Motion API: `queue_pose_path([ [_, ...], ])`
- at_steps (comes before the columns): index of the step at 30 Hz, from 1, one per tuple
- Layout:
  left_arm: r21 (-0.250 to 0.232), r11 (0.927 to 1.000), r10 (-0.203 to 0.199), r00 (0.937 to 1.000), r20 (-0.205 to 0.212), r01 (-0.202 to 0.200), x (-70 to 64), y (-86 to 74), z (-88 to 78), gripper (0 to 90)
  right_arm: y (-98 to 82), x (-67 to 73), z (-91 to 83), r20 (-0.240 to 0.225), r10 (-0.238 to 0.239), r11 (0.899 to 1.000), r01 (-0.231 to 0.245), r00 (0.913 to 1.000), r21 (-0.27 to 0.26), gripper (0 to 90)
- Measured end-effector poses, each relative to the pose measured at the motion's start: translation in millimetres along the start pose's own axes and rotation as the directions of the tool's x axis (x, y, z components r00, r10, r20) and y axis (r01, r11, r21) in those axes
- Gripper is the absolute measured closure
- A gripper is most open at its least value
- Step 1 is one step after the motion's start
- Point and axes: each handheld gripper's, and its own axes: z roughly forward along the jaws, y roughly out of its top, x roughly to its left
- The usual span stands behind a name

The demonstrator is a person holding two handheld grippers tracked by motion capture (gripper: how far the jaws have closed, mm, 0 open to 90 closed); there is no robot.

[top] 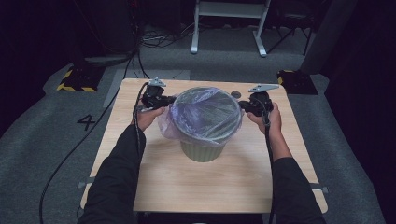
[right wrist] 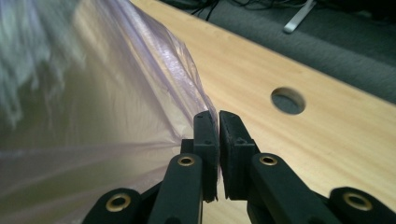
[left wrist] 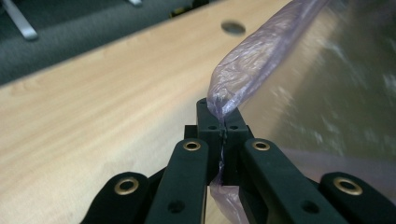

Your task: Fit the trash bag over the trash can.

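- A green bin (top: 201, 151) stands upright near the middle of the wooden surface (top: 196, 186), slightly toward its far half.
- A thin, see-through purple plastic bag (top: 205, 112) is spread over the bin's mouth; its film stretches across the opening and hangs loosely down the bin's left side.
- The left gripper (top: 164, 99) sits at the bin's left rim, held by the person's left hand (top: 148, 116). In the left gripper view its jaws are pressed together on a bunched fold of the plastic bag (left wrist: 254, 58); the film passes between the pads and comes out again below them.
- The right gripper (top: 243, 105) sits at the bin's right rim, held by the person's right hand (top: 270, 122). In the right gripper view its jaws stand nearly together with only a thin slit between the pads, and the edge of the plastic bag (right wrist: 140, 79) runs into that slit, so it is pinched there.
- Both grippers lie about level with the bin's rim, on opposite sides of it, with the bag drawn taut between them.
- A small round hole (top: 236, 94) in the surface lies just beyond the bin, on its far right side, close to the right gripper.
- A cable (top: 70, 154) trails from the left gripper off the surface's left edge and across the grey floor (top: 42, 154).
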Motion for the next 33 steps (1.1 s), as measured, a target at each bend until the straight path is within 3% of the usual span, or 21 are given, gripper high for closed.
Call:
queue_pose_path([
  [2, 0.016, 0.9999, 0.0, 1.0, 0.001, 0.0, -0.5, -7.3, 1.3, 89.1, -6.1, 0.2, 2.2, -0.007, 0.0, 1.0, 0.0, 1.0, 0.008, 86.3],
  [5, -0.008, 0.9998, 0.017, 0.9999, -0.005, -0.017, -2.6, -18.3, -6.1, 83.9, -16.0, -0.1, 0.1, -0.022, 0.013, 1.0, -0.013, 0.9997, -0.005, 85.9],
  [8, -0.025, 0.9993, 0.029, 0.9994, -0.021, -0.029, -3.0, -26.3, -17.6, 77.8, -24.7, 0.3, -5.1, -0.007, -0.003, 1.0, 0.003, 1.0, -0.019, 84.0],
  [11, -0.076, 0.9966, 0.028, 0.9985, -0.048, -0.032, -4.7, -32.5, -34.7, 63.6, -30.0, 0.8, -13.6, -0.01, -0.043, 0.996, 0.042, 0.999, -0.075, 74.4],
  [13, -0.112, 0.993, 0.03, 0.9983, -0.051, -0.036, -5.5, -34.7, -47.8, 54.9, -31.0, 2.4, -19.7, 0.018, -0.068, 0.993, 0.07, 0.9975, -0.093, 66.1],
  [14, -0.112, 0.993, 0.03, 0.9983, -0.051, -0.036, -5.5, -34.7, -47.8, 49.1, -31.0, 2.4, -19.7, 0.018, -0.068, 0.993, 0.07, 0.9975, -0.093, 66.1],
  [15, -0.143, 0.9886, 0.037, 0.9976, -0.059, -0.045, -7.1, -35.9, -62.1, 43.0, -30.5, 4.3, -27.6, 0.025, -0.102, 0.986, 0.104, 0.9945, -0.132, 59.1],
  [17, -0.171, 0.9846, 0.031, 0.9981, -0.053, -0.039, -7.5, -36.1, -72.9, 36.9, -29.8, 5.6, -32.7, 0.02, -0.116, 0.981, 0.118, 0.993, -0.152, 55.6],
  [19, -0.198, 0.9792, 0.04, 0.999, -0.022, -0.044, -9.8, -35.6, -86.6, 32.2, -28.3, 8.1, -38.8, 0.015, -0.144, 0.976, 0.145, 0.9894, -0.16, 50.7],
  [21, -0.218, 0.9746, 0.045, 0.9982, -0.039, -0.053, -12.5, -34.9, -96.5, 27.5, -27.3, 10.8, -44.1, 0.024, -0.168, 0.972, 0.17, 0.9854, -0.163, 48.0],
  [24, -0.256, 0.9656, 0.048, 0.9988, -0.001, -0.047, -13.9, -33.8, -111.4, 22.6, -26.7, 11.7, -50.6, 0.03, -0.206, 0.965, 0.208, 0.9782, -0.161, 41.8],
  [26, -0.258, 0.9634, 0.079, 0.9969, 0.007, -0.074, -18.0, -34.1, -119.8, 20.8, -27.0, 10.8, -54.3, 0.022, -0.224, 0.961, 0.224, 0.9744, -0.16, 38.8],
  [29, -0.263, 0.9587, 0.126, 0.9907, 0.053, -0.108, -28.5, -39.9, -128.4, 20.8, -28.7, 10.0, -60.4, 0.021, -0.254, 0.955, 0.254, 0.967, -0.155, 35.6],
  [33, -0.25, 0.9532, 0.203, 0.9727, 0.112, -0.17, -54.3, -55.9, -131.5, 19.3, -31.3, 5.2, -66.5, 0.087, -0.24, 0.958, 0.251, 0.9668, -0.142, 35.6],
])
